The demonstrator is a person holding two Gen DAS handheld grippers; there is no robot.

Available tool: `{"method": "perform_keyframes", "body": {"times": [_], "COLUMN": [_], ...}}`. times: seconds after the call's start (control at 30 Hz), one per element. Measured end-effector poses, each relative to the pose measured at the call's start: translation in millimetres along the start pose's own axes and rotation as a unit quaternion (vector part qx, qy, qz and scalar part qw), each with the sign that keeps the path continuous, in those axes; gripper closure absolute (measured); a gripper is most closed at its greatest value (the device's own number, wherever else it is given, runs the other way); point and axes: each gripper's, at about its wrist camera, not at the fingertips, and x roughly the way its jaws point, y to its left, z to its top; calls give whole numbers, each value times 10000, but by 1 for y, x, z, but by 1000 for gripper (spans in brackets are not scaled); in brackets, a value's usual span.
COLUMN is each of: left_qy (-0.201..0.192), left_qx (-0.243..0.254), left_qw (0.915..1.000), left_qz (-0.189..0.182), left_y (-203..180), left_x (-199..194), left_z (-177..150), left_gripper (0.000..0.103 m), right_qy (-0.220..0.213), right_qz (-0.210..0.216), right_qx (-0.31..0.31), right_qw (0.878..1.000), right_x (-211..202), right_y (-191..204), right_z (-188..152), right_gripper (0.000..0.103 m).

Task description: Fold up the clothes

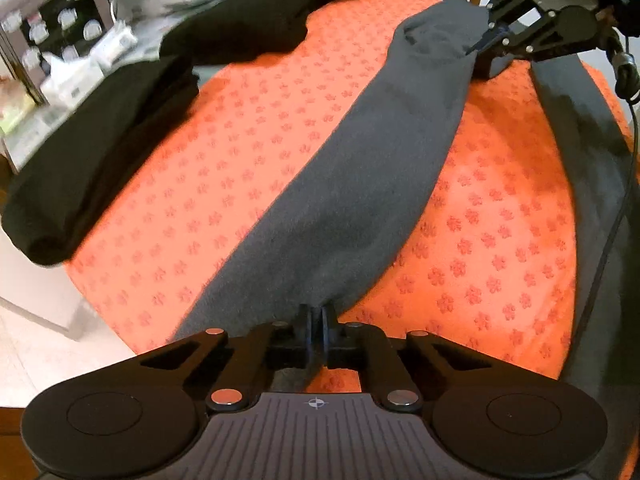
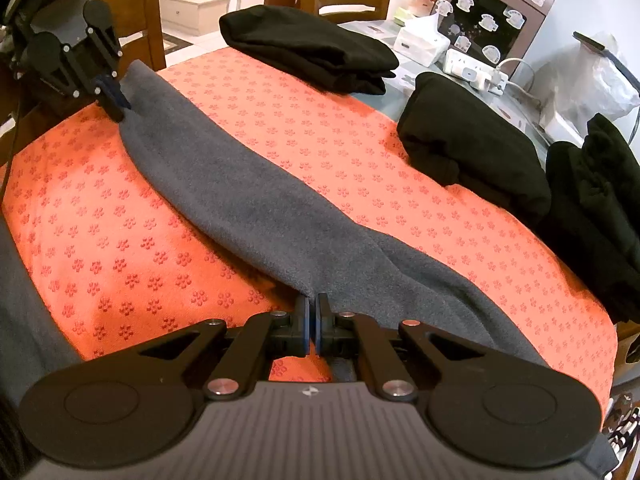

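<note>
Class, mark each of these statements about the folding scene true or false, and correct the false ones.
1. Both grippers are clamped on the grey garment. True: the left gripper and the right gripper each pinch one end.
2. The cloth on the table is blue. False: the orange cloth has a flower pattern.
3. Folded black clothes lie at the table's edge. True.
4. The grey garment is already folded into a square. False: it stretches long between the grippers.
</note>
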Motion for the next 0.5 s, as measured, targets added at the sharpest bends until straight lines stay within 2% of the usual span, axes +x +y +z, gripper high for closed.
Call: {"method": "perform_keyframes", "body": {"times": [0.27, 0.33, 0.4, 0.47, 0.5], "left_qy": [-442, -661, -910, -844, -663], "left_qx": [-262, -367, -498, -202, 118], "left_qw": [9985, 9952, 9893, 9914, 9946], "left_qz": [170, 615, 1024, 982, 787], "left_y": [7, 11, 15, 8, 0], "left_x": [-39, -45, -48, -48, -46], "left_z": [13, 17, 24, 31, 31], "left_gripper": [97, 97, 97, 97, 97], "right_qy": [42, 50, -125, -290, -289], "right_qz": [155, 197, -30, -351, -412], "right_qx": [-101, -107, 19, 81, 51], "right_qw": [9998, 9997, 9999, 9989, 9987], "right_x": [-8, -10, -14, -18, -19], "right_y": [-5, -8, -13, -14, -13], "right_z": [1, 2, 5, 10, 12], "right_gripper": [100, 100, 100, 100, 100]}}
